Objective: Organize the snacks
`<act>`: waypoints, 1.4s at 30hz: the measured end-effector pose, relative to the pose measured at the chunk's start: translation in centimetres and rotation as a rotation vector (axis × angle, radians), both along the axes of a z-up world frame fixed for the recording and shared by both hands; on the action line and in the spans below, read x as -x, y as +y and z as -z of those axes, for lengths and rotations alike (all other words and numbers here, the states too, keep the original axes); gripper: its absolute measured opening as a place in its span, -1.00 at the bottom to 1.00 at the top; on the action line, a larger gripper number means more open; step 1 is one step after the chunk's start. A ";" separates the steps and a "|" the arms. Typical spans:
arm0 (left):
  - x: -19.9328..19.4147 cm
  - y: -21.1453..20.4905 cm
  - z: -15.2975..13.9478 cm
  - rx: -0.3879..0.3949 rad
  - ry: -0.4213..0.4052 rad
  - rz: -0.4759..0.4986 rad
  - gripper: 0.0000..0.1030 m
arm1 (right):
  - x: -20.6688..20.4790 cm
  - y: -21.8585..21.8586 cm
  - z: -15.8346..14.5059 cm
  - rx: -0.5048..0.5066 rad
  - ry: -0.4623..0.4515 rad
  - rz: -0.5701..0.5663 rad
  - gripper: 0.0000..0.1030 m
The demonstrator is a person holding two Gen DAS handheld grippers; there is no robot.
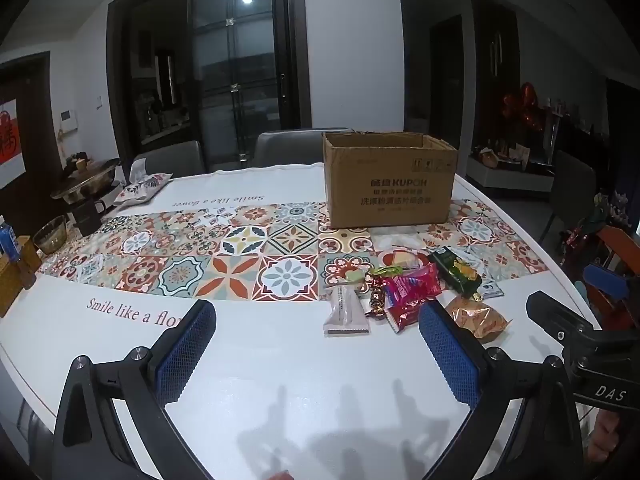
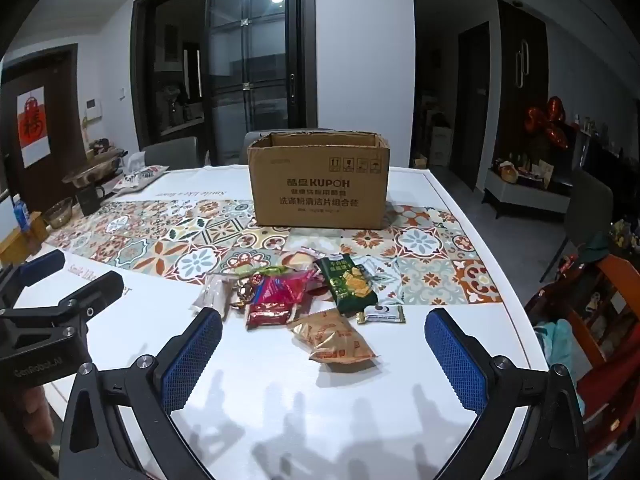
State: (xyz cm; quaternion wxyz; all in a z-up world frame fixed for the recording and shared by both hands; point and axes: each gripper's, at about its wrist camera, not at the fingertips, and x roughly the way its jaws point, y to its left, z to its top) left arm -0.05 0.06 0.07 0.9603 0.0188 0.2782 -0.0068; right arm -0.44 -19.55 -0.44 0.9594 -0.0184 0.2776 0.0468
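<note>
An open cardboard box [image 1: 390, 180] stands on the patterned runner at the back of the table; it also shows in the right wrist view [image 2: 320, 184]. A pile of snack packets lies in front of it: a dark green packet [image 2: 350, 282], a pink-red packet [image 2: 280, 292], an orange-brown packet [image 2: 334, 338], a white stick packet [image 1: 346, 310] and a small white sachet [image 2: 382, 314]. My left gripper [image 1: 318, 354] is open and empty, left of and short of the pile. My right gripper [image 2: 324, 360] is open and empty, with the orange-brown packet just ahead between its fingers.
At the table's left stand a glass bowl [image 1: 50, 234], a black mug [image 1: 86, 216], a pot [image 1: 90, 182], a tissue pouch [image 1: 142, 186] and a wooden holder [image 1: 16, 268]. Grey chairs [image 1: 296, 146] stand behind the table. An orange chair [image 2: 600, 304] with clutter is at right.
</note>
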 end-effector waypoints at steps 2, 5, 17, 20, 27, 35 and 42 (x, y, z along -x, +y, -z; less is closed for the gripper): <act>0.0 0.1 0.0 0.001 -0.003 0.003 1.00 | 0.0 0.0 0.0 -0.001 -0.002 0.003 0.99; -0.1 -0.4 0.0 -0.005 0.001 0.002 1.00 | 0.1 0.1 0.0 0.001 -0.003 0.009 0.99; 0.1 -0.2 -0.3 -0.009 -0.004 -0.005 1.00 | 0.0 -0.2 0.1 -0.022 0.003 0.004 0.99; 0.1 -0.2 -0.2 -0.009 -0.003 -0.005 1.00 | 0.0 -0.2 0.2 -0.022 0.003 0.004 0.99; 0.1 -0.2 -0.2 -0.009 -0.002 -0.004 1.00 | 0.0 -0.3 0.2 -0.023 0.004 0.004 0.99; 0.1 -0.2 0.0 -0.010 0.001 -0.004 1.00 | 0.0 -0.3 0.2 -0.023 0.005 0.004 0.99; 0.1 -0.2 0.0 -0.010 0.000 -0.004 1.00 | 0.0 -0.3 0.2 -0.023 0.006 0.004 0.99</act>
